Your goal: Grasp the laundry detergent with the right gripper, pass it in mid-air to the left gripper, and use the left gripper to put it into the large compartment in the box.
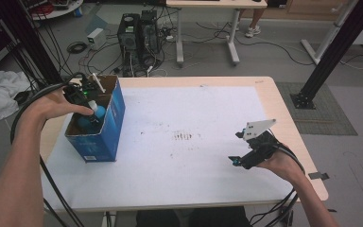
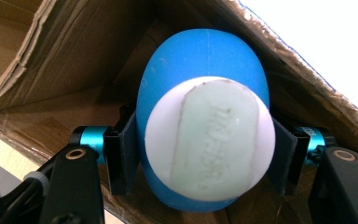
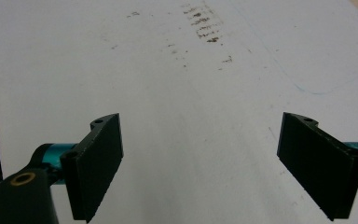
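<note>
Stains [image 1: 183, 136] mark the white table [image 1: 170, 165]; left claw [image 2: 200, 154] clamps a blue egg [image 2: 200, 60], right claw [image 3: 200, 163] gapes empty.

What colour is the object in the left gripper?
Blue object with a white end face, clearest in the left gripper view.

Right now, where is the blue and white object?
The blue and white object sits inside the cardboard box at the table's left side, clamped between the left tool's jaws.
</note>
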The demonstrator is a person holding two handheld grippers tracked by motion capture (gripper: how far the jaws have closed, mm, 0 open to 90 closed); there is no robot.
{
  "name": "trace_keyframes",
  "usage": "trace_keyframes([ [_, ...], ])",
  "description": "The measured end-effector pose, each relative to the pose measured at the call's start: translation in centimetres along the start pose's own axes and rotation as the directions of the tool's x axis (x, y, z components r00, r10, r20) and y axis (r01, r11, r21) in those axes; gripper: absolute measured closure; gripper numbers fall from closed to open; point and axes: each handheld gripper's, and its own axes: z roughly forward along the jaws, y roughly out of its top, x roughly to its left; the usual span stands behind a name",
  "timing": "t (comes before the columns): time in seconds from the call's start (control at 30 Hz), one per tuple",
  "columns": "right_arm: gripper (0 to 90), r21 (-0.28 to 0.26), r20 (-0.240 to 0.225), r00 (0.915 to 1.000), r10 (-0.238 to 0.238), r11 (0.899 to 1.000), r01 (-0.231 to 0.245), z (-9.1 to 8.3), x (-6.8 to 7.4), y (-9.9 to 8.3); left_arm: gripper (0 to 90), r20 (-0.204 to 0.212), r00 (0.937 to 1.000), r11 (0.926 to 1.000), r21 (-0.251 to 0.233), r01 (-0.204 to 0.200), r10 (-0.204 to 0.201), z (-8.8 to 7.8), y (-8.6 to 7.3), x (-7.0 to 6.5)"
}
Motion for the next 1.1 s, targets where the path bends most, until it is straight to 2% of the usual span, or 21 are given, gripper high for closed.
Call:
trace_keyframes([
  [0.1, 13.5, -0.001, 0.0, 1.0, 0.0, 1.0, 0.0, 0.0, 0.0, 0.0, 37.7, 0.001, 0.9999, 0.9999, 0.002, 0.014, -0.014, 0.0, 0.0, 0.0],
  [0.63, 13.5, 0.002, 0.004, 0.9999, 0.011, 1.0, -0.011, 0.1, 0.0, -0.2, 33.7, 0.026, 0.9995, 0.9998, -0.004, 0.018, -0.018, 0.0, 0.0, 0.0],
  [0.83, 13.5, 0.005, 0.007, 0.9999, 0.013, 1.0, -0.013, 0.0, -0.1, -0.3, 33.7, 0.024, 0.9996, 0.9998, -0.005, 0.018, -0.018, -0.2, -0.1, 0.0],
  [1.1, 13.5, 0.0, 0.01, 0.9998, 0.014, 1.0, -0.014, -0.2, -0.1, -0.3, 33.7, -0.004, 0.9996, 0.9996, -0.007, 0.026, -0.026, -1.4, 0.2, -0.1],
])
